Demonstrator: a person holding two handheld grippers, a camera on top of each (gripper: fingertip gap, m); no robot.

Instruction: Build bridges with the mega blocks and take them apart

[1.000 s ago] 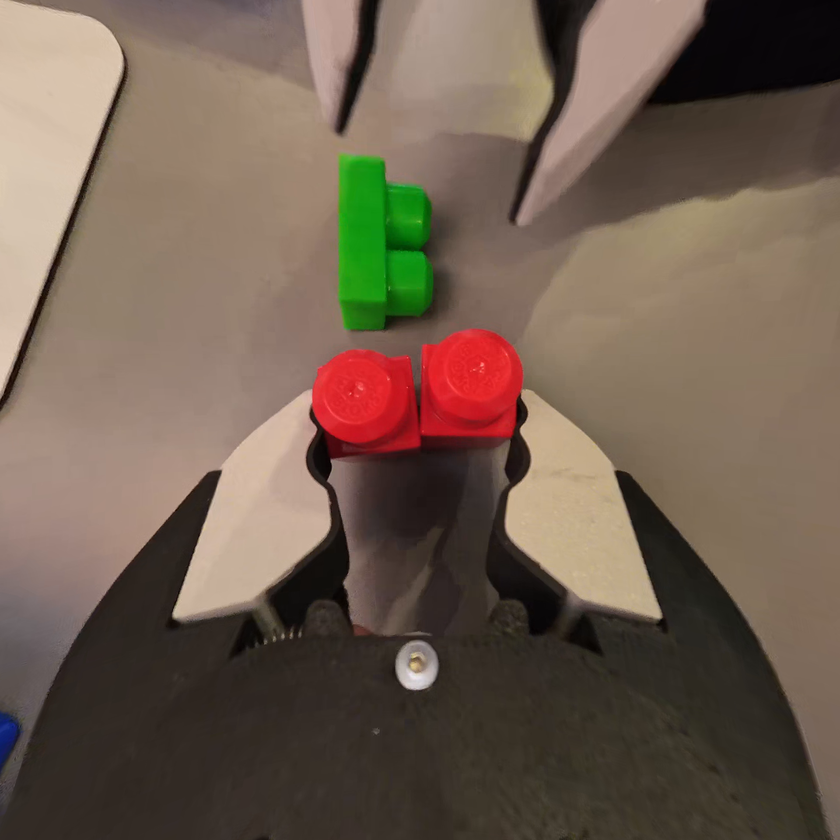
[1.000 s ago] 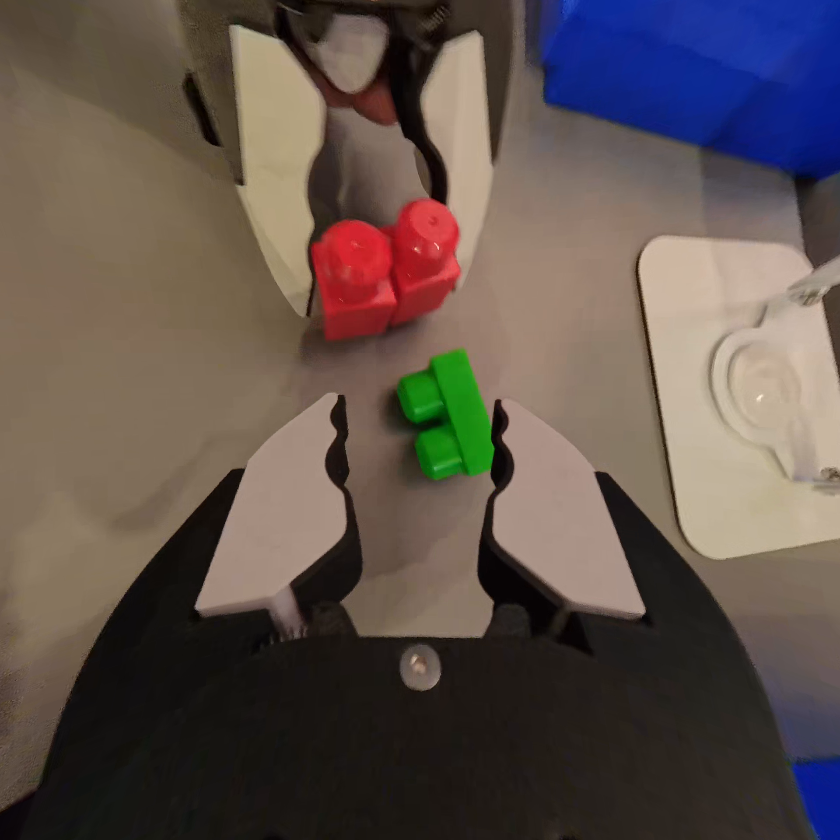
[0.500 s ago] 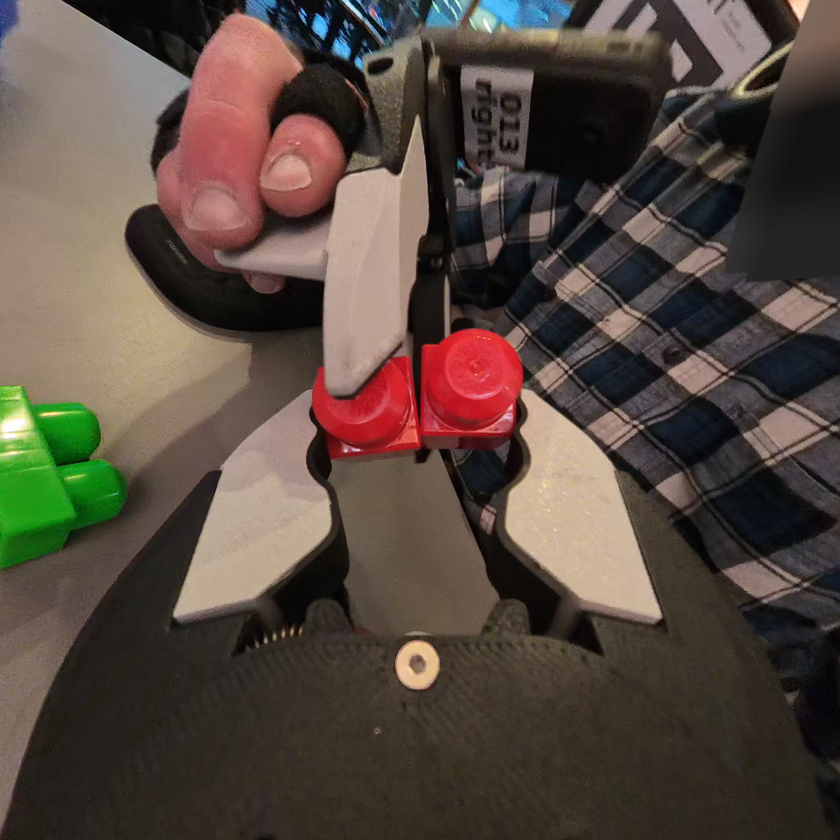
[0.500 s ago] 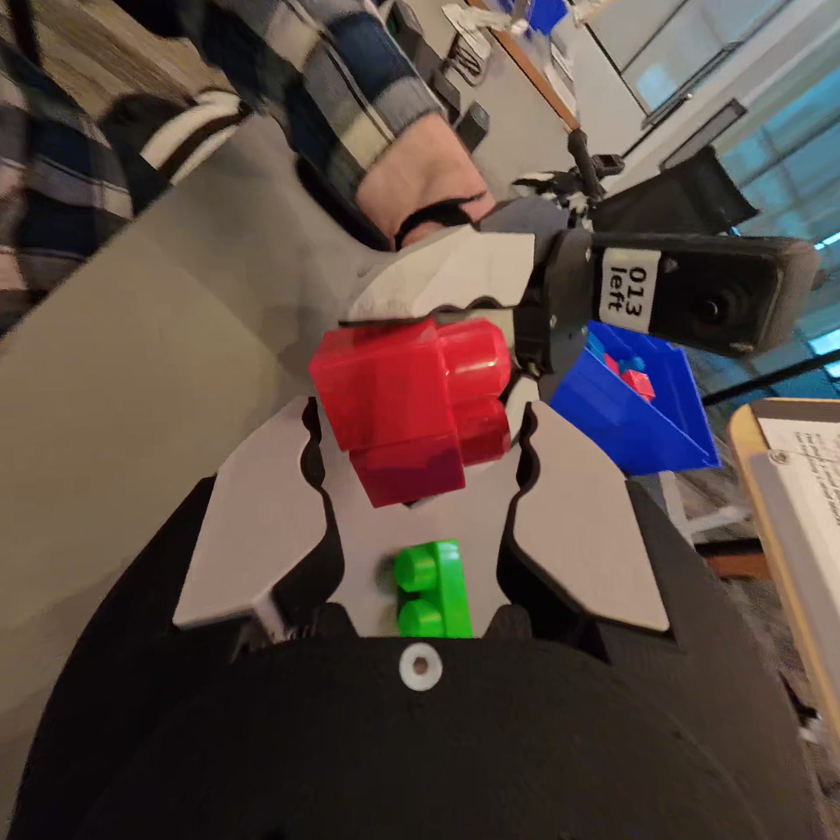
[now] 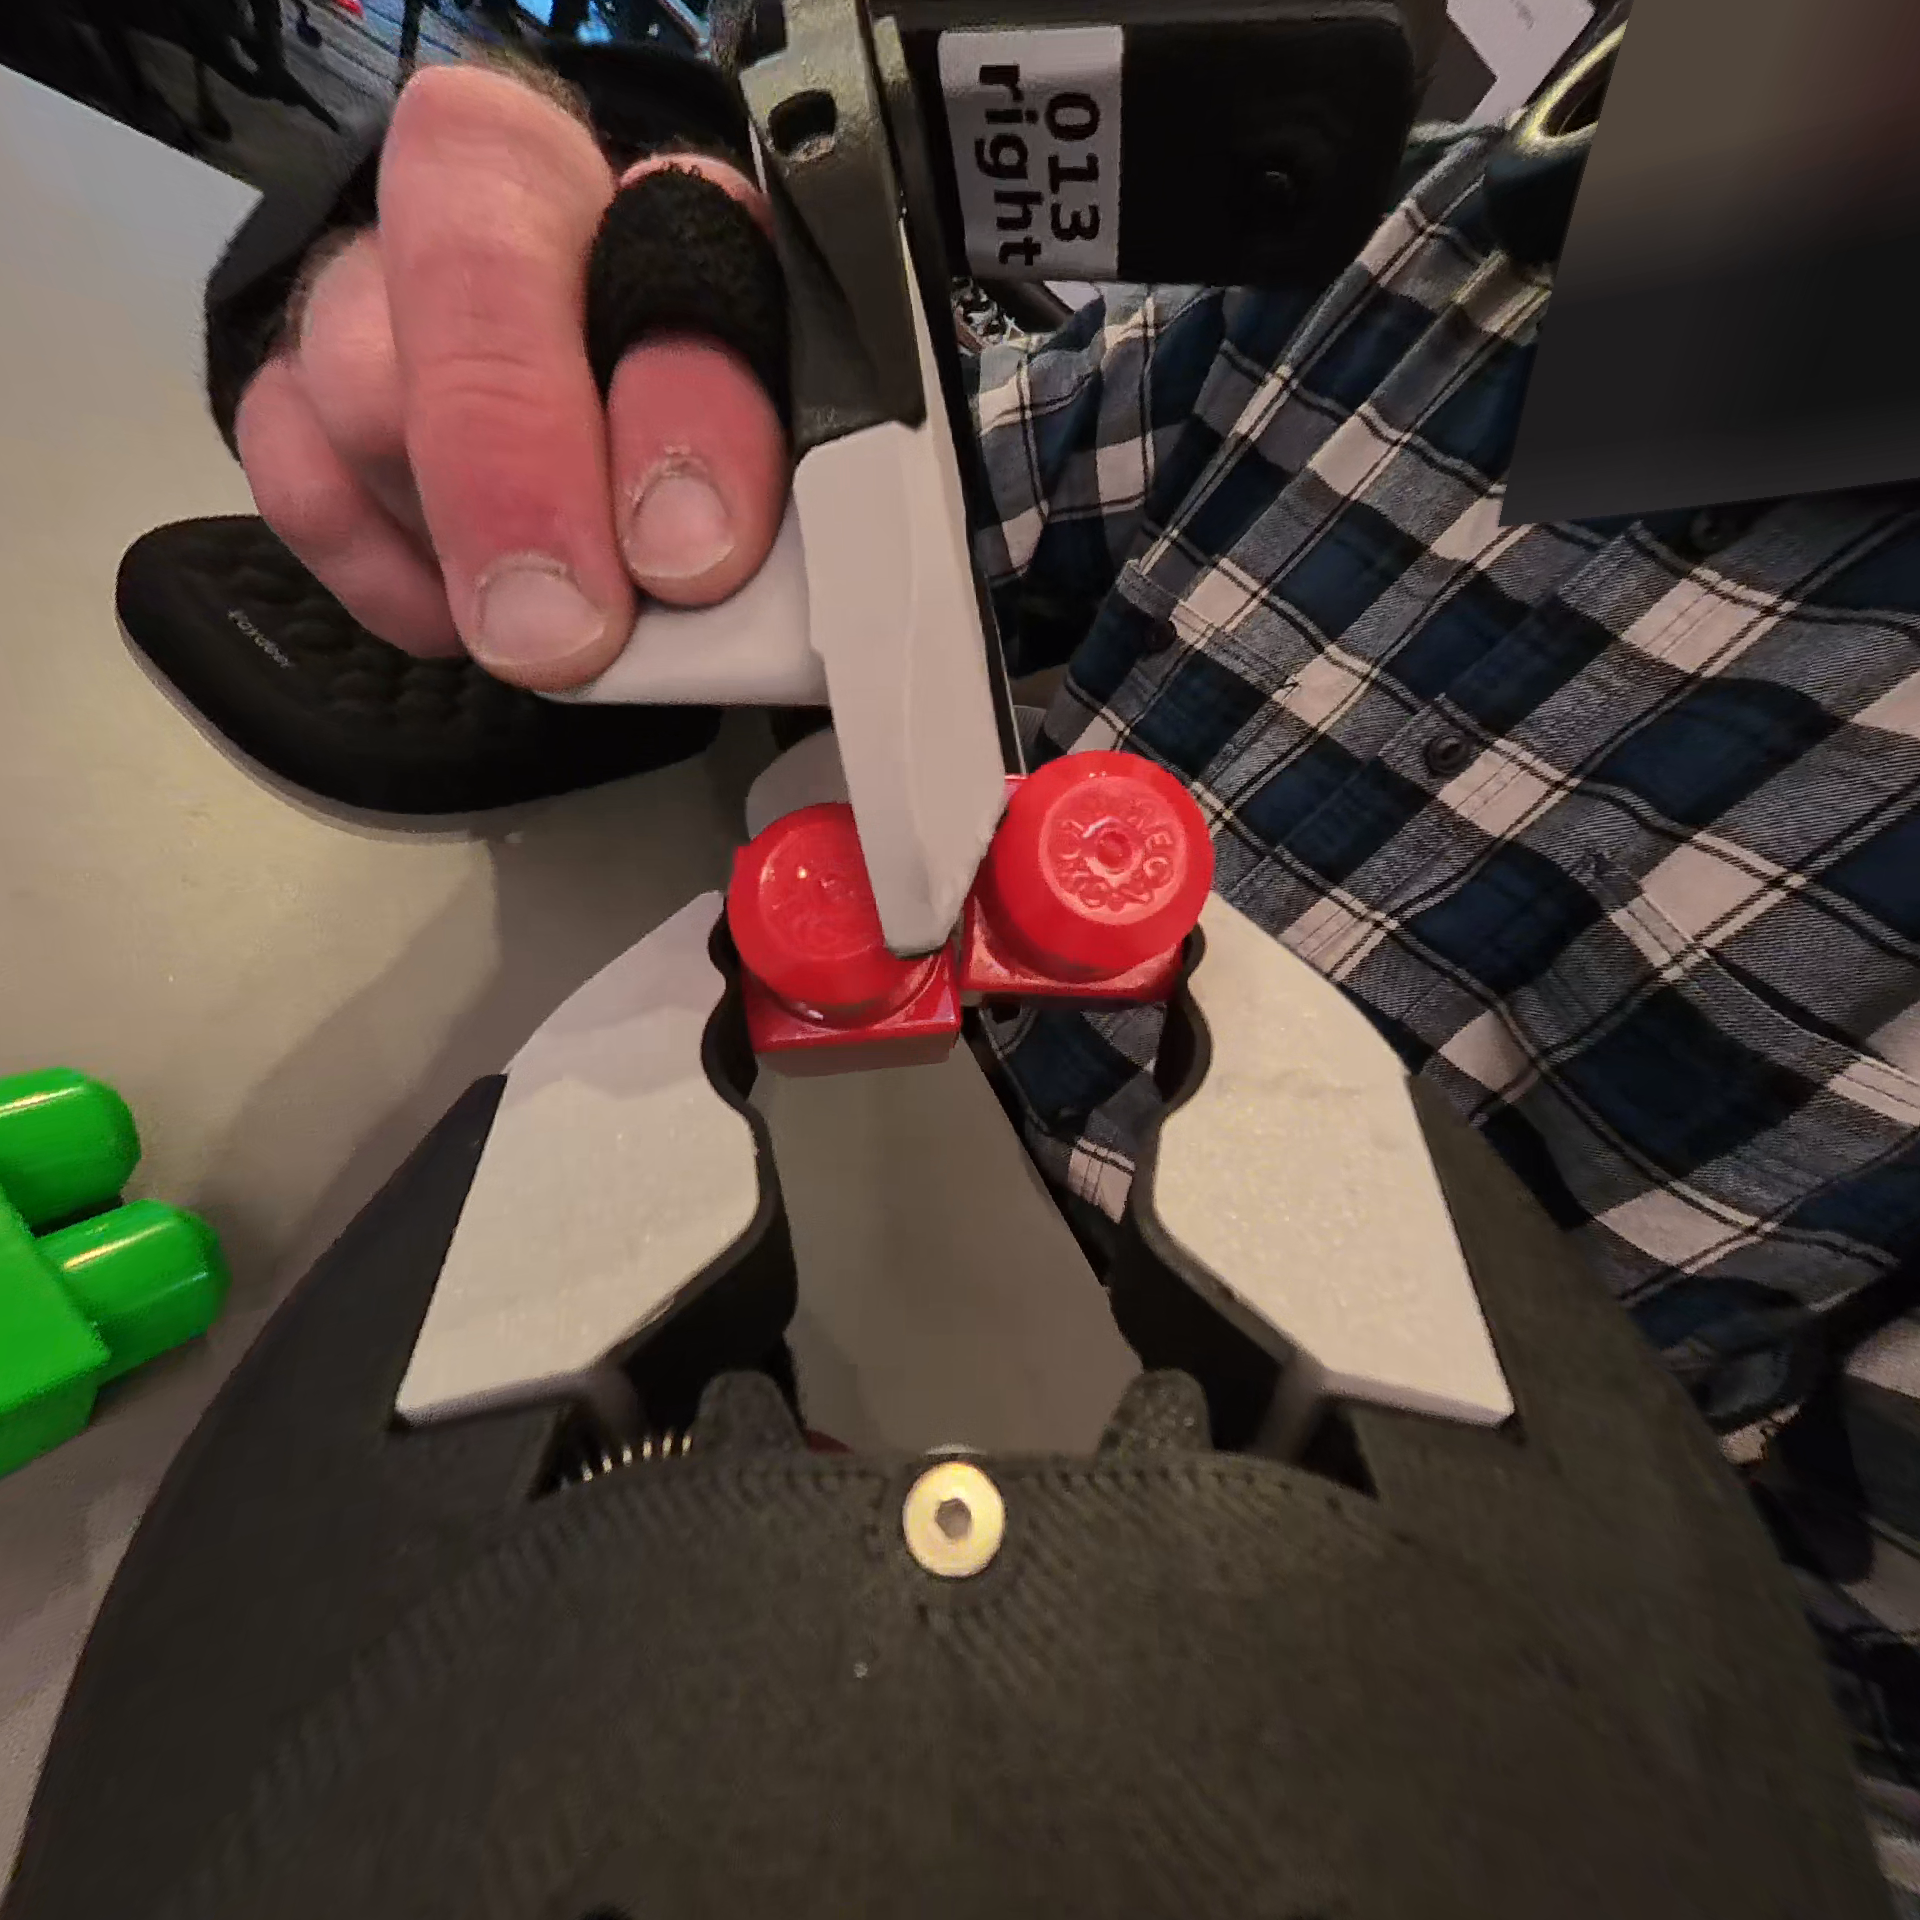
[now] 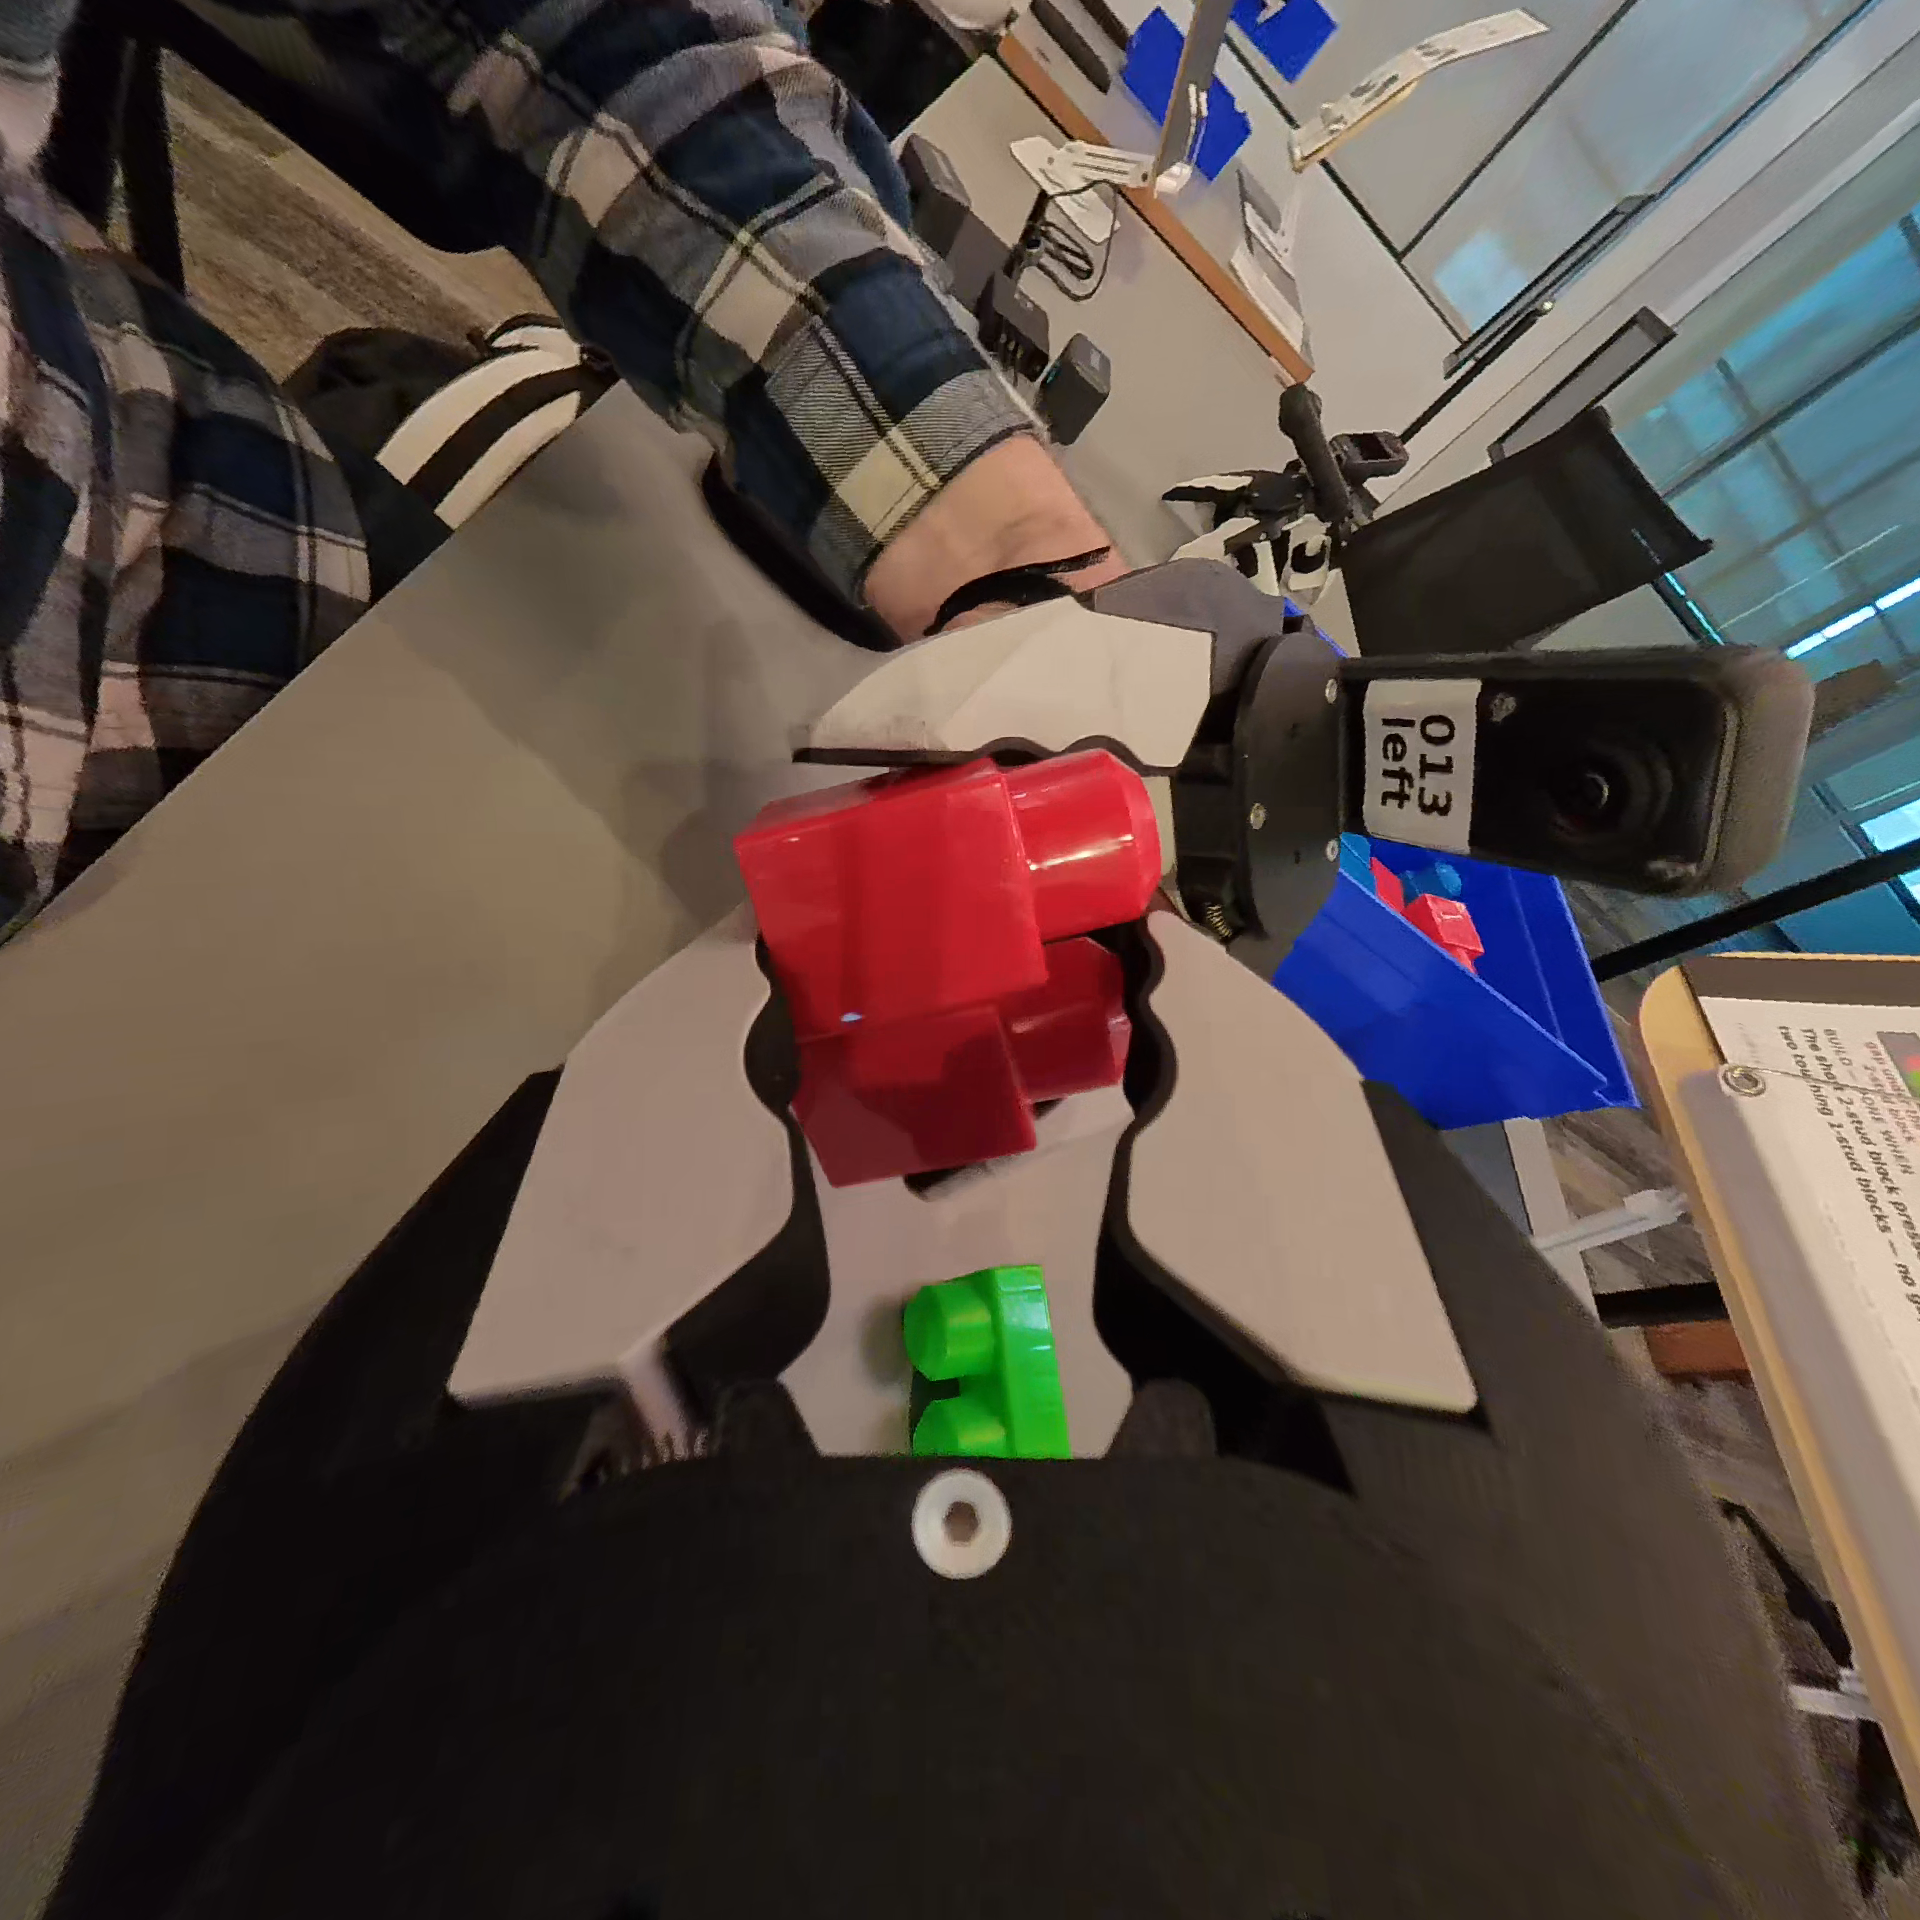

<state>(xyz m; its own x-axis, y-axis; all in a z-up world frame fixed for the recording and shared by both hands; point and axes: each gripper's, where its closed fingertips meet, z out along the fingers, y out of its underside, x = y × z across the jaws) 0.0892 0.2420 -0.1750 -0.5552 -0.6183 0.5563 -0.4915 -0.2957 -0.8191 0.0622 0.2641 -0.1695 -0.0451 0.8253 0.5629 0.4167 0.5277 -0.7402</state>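
Observation:
My left gripper (image 5: 956, 956) is shut on two red one-stud blocks held side by side, studs towards the camera: the left red block (image 5: 842, 977) and the right red block (image 5: 1101, 873). My right gripper (image 6: 961, 997) comes in from the opposite side and is shut on one of them, the lower red block (image 6: 935, 1070). One pad presses its base and the other its stud. The right gripper's finger (image 5: 904, 727) lies across the left block's stud. The upper red block (image 6: 914, 883) sits under the left gripper's finger (image 6: 1039, 686). A green two-stud block (image 5: 62, 1247) lies on its side on the grey table (image 6: 364, 935) and shows in the right wrist view (image 6: 987, 1361).
A person's hand (image 5: 499, 364) and plaid sleeve (image 6: 748, 260) are close behind the blocks. A black padded rest (image 5: 364, 686) lies on the table. A blue bin (image 6: 1455, 1029) with red and blue blocks stands off the table's edge, beside a board with a sheet (image 6: 1818, 1195).
Both grippers have risen from the table and tilted. The left lifted the two red blocks. The right left the green block, opened wider, then closed on one red block.

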